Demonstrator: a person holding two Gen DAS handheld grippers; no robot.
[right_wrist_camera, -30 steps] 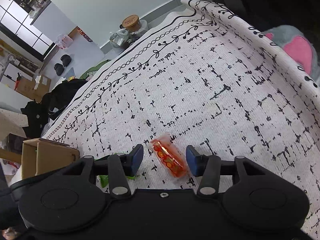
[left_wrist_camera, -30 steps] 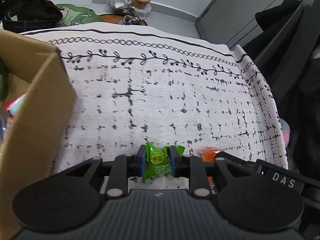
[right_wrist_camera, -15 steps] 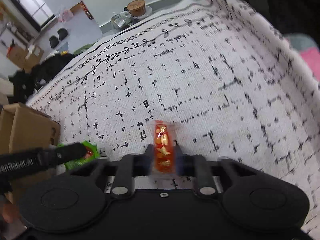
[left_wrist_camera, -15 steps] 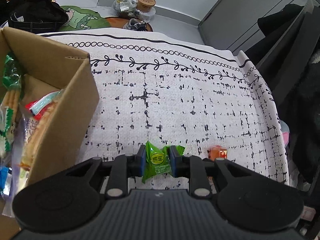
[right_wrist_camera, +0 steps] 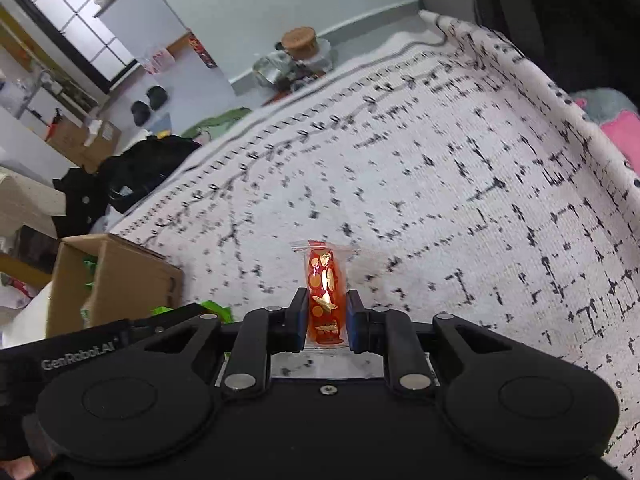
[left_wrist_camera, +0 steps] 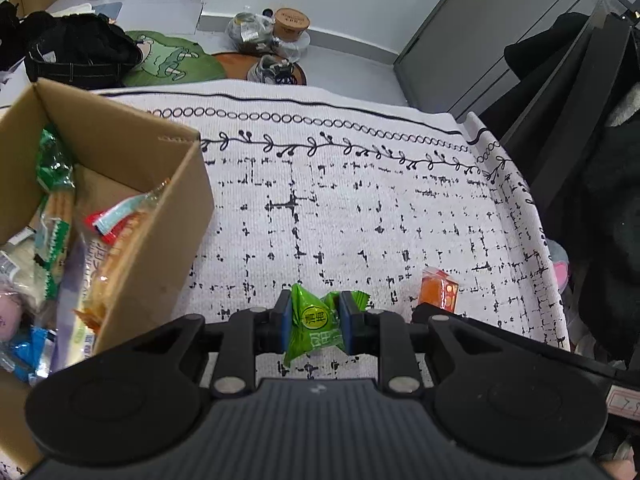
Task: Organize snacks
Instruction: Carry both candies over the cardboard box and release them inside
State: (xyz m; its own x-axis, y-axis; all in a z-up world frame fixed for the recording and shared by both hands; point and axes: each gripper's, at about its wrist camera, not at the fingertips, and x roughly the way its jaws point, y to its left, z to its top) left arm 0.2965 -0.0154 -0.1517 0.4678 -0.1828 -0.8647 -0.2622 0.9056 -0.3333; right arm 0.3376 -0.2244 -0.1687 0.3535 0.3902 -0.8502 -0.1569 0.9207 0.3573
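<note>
While our left gripper [left_wrist_camera: 313,321] pinches a green candy [left_wrist_camera: 316,322] and our right gripper [right_wrist_camera: 327,319] an orange packet [right_wrist_camera: 325,300], we should lift both clear over the cardboard box [left_wrist_camera: 156,248] wall before letting go.

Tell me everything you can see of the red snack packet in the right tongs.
The red snack packet is a small, narrow sachet of clear, glossy plastic with red contents and gold-orange printing. A flat, transparent sealed edge runs across its top. It stands upright on its long axis, pinched at its lower half between the blue pads of the right tongs, which are shut on it. It is held above the white patterned cloth; nothing else touches it. In the left wrist view it shows partly, beyond the left tongs' body.
</note>
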